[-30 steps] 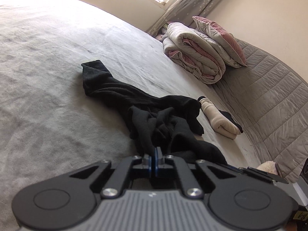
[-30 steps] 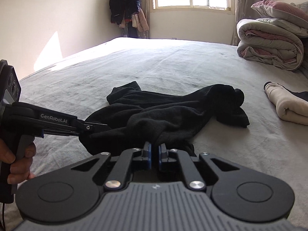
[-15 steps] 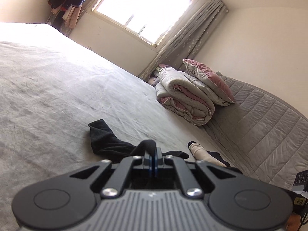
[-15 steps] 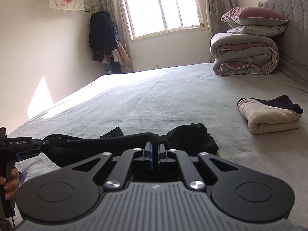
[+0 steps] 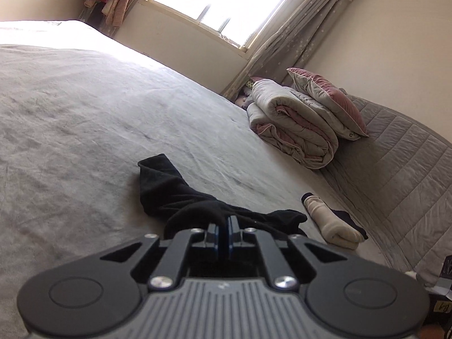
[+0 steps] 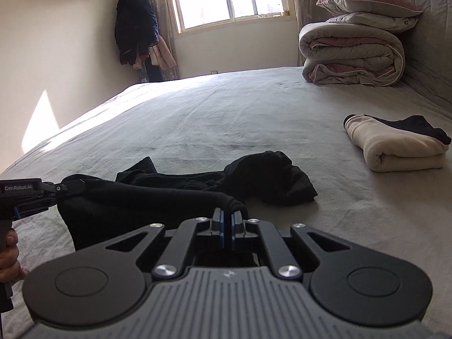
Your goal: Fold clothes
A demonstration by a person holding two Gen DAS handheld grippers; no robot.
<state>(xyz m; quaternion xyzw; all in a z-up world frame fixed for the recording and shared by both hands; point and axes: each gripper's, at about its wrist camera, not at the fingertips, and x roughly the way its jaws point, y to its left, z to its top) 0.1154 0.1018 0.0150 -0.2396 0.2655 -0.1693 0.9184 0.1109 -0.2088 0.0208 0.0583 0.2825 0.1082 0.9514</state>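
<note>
A black garment (image 6: 175, 195) lies crumpled on the grey bed (image 6: 226, 118), its near edge lifted and stretched between both grippers. My right gripper (image 6: 226, 220) is shut on one end of that edge. My left gripper (image 5: 225, 227) is shut on the other end, and it also shows at the left of the right wrist view (image 6: 70, 188). The rest of the black garment (image 5: 169, 189) trails away on the bed, with one leg or sleeve end reaching to the far left.
A folded cream and black garment (image 6: 395, 147) lies on the bed to the right. A folded duvet (image 6: 353, 53) with pillows (image 6: 367, 0) is stacked at the quilted headboard (image 5: 395, 169). Coats (image 6: 135, 28) hang in the far corner by the window.
Both grippers have lifted the garment's near edge off the bed and pulled it taut. Over the last half second the views dipped slightly back toward the bed.
</note>
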